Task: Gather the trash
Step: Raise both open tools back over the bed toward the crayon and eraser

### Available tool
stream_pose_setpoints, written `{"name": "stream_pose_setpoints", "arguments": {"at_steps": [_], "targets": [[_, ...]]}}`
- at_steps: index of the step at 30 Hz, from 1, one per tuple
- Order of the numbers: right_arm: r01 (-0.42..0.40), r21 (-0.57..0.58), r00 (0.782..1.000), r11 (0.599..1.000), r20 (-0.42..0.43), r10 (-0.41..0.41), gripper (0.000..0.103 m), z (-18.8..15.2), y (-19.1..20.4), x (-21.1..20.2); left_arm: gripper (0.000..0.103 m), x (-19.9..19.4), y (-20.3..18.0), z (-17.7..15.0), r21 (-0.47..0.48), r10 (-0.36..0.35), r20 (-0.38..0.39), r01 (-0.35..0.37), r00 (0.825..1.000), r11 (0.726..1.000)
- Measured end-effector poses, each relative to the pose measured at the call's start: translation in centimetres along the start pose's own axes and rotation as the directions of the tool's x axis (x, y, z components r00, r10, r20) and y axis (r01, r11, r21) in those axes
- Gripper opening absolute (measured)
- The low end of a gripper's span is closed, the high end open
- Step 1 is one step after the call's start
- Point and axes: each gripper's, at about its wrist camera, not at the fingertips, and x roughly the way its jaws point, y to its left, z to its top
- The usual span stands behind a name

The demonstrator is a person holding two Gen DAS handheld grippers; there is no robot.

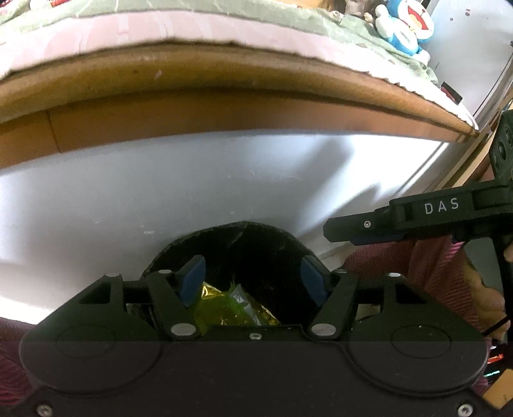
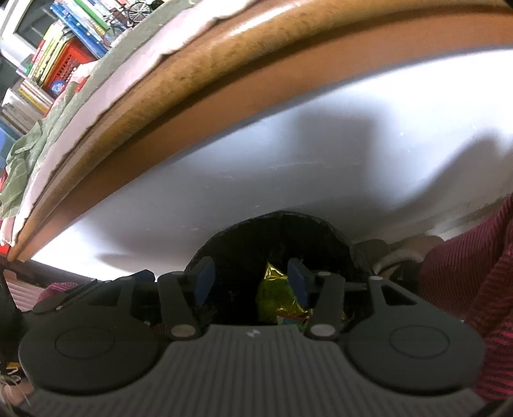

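While both tongs, left [image 1: 253, 282] and right [image 2: 251, 280], hung apart and empty, the yellow-green wrapper [image 1: 234, 304] lay inside the black bin [image 1: 224, 237], under the wooden tabletop [image 1: 224, 109] beside a white wall [image 1: 160, 192]

Right gripper body [image 1: 449, 208], seen from the left wrist view: white capital letters "DAS".
Book spines [image 2: 73, 29], right wrist view: print present, too blurred to read.
Other surfaces: no legible text.
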Motion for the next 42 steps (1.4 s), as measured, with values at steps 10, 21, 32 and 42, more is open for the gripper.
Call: {"name": "stream_pose_setpoints", "arguments": {"at_steps": [10, 21, 32, 42], "targets": [[-0.008, -0.162, 0.994, 0.987, 0.104, 0.025, 0.077, 0.7, 2.5, -3.1, 0.071, -3.2, -0.1, 1.1, 0.029, -0.003, 0.089, 0.001, 0.996, 1.000], [0.012, -0.297, 0.967, 0.955, 0.246, 0.064, 0.085, 1.9, 5.0, -8.4, 0.078, -7.8, -1.2, 3.2, 0.085, -0.017, 0.237, -0.003, 0.971, 0.996], [0.006, -0.382, 0.927, 0.924, 0.349, 0.138, 0.087, 4.1, 7.7, -11.2, 0.082, -11.4, -1.5, 6.4, 0.103, -0.014, 0.371, -0.026, 0.929, 0.994], [0.026, -0.393, 0.889, 0.919, 0.429, 0.159, 0.088, 9.2, 9.4, -10.3, 0.085, -13.0, 1.9, 11.1, 0.037, 0.117, 0.479, -0.153, 0.870, 0.988]]}}
